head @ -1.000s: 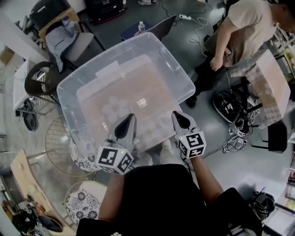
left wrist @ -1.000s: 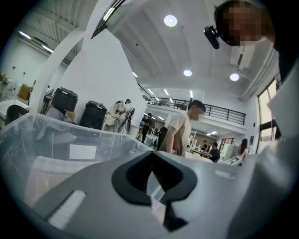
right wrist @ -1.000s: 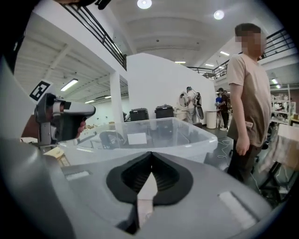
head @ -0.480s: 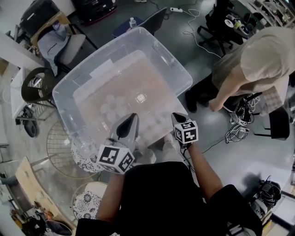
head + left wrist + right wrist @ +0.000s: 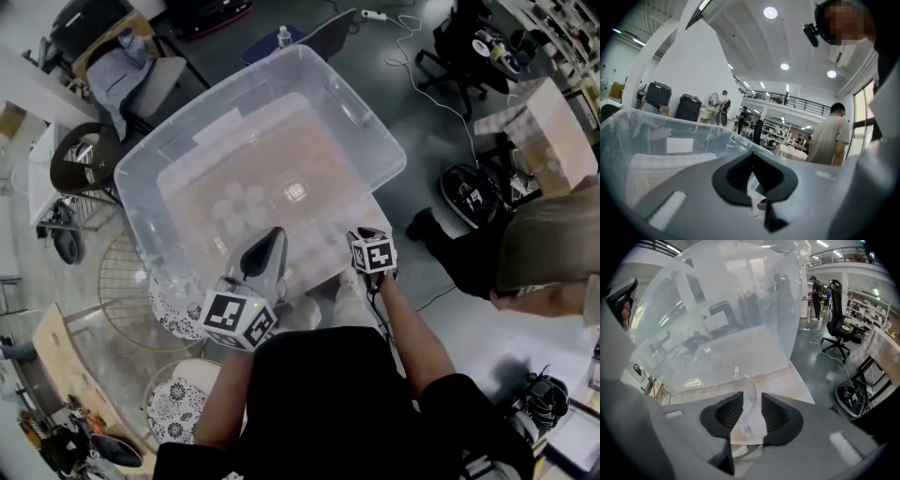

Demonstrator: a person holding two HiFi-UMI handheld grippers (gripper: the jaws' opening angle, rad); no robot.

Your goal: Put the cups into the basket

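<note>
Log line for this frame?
left hand-held gripper: shut, empty | right hand-held gripper: jaws just opening, clear cup between | clear bin: cups inside

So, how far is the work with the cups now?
Done: a cluster of clear cups already lies inside the clear basket. In hand: the right gripper has just opened its jaws; one clear cup stands between them, ungripped, apparently outside the basket. The left gripper is shut, nothing visible in it. Left: grip that cup and move it in.
</note>
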